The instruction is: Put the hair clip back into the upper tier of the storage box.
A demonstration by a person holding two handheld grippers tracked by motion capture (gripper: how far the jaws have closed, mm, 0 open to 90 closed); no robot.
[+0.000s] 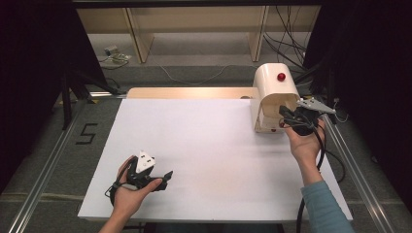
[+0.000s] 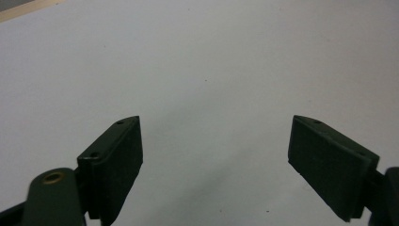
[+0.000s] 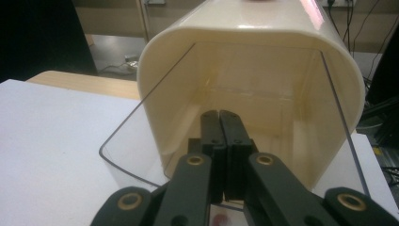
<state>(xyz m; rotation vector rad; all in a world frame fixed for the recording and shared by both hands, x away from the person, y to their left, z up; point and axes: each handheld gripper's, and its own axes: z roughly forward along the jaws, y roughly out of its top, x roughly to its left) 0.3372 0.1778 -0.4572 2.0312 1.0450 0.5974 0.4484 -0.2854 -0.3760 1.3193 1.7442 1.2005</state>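
Note:
A cream box (image 1: 272, 87) with a rounded top and a red knob (image 1: 281, 76) stands at the far right of the white tabletop (image 1: 209, 145). Its open front faces my right gripper (image 1: 285, 114), which is shut and points into the opening. In the right gripper view the two jaws of the right gripper (image 3: 220, 115) press flat together with nothing visible between them, just inside the box (image 3: 254, 42). A clear door panel (image 3: 127, 146) hangs open at the box's left. My left gripper (image 1: 166, 178) rests at the front left, open (image 2: 216, 121) over bare tabletop.
A wooden strip (image 1: 189, 92) runs behind the white top. Metal rails (image 1: 48, 170) flank the table on the floor, with a "5" mark (image 1: 86, 133) at the left. Cables (image 1: 291, 34) and shelf legs stand behind the box.

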